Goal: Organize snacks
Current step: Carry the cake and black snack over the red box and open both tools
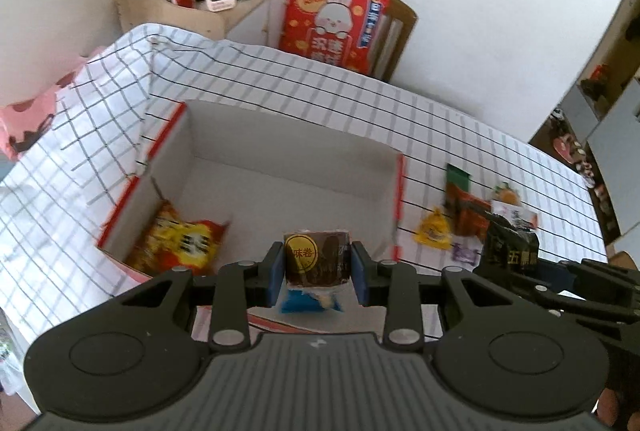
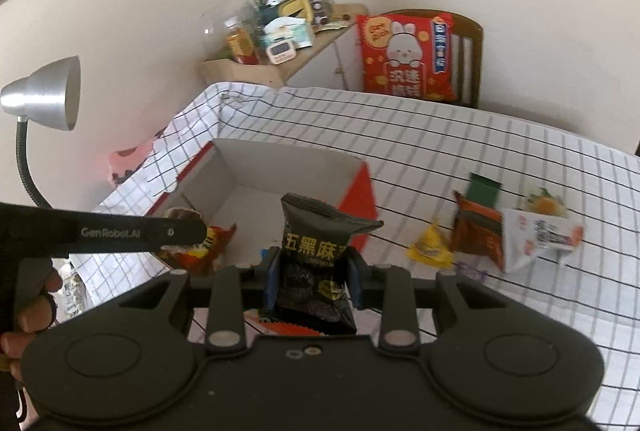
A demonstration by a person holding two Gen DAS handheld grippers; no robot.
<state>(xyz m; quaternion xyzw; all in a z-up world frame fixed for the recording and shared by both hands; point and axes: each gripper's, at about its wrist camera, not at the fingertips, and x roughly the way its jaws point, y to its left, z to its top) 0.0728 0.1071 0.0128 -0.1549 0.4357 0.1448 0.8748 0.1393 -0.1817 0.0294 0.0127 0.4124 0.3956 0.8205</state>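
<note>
Left wrist view first: we are gripping a brown snack packet (image 1: 318, 259) with a yellow round label between the blue pads of our left gripper (image 1: 319, 273), and the jaws are pressing on both of its sides. We are holding it above the near part of the open cardboard box (image 1: 280, 135), which is sitting on the checked tablecloth (image 1: 440, 119). A red and yellow snack bag (image 1: 180, 245) is lying in the box's left near corner. To the right of the box, loose snacks are lying on the cloth: a yellow triangular packet (image 1: 433, 229), an orange-brown packet (image 1: 466, 209) with a green top, and a small purple packet (image 1: 466, 254) just beside them. Our right gripper is reaching in at the right edge, carrying a black snack packet (image 1: 510, 251).

Right wrist view next: we are clamping that black snack packet (image 2: 316, 263) upright in our right gripper (image 2: 314, 281), pads closed on its lower half, near the box's (image 2: 292, 163) right wall. The left gripper's arm (image 2: 136, 231) is crossing in from the left over the red and yellow bag (image 2: 212, 243). On the cloth (image 2: 480, 135) to the right we are seeing the yellow triangular packet (image 2: 430, 249), the orange-brown packet (image 2: 478, 231), and a white packet (image 2: 538, 239) touching it. A silver desk lamp (image 2: 42, 95) is standing at the left, and a red rabbit cushion (image 2: 406, 57) is leaning on a chair beyond the table.
</note>
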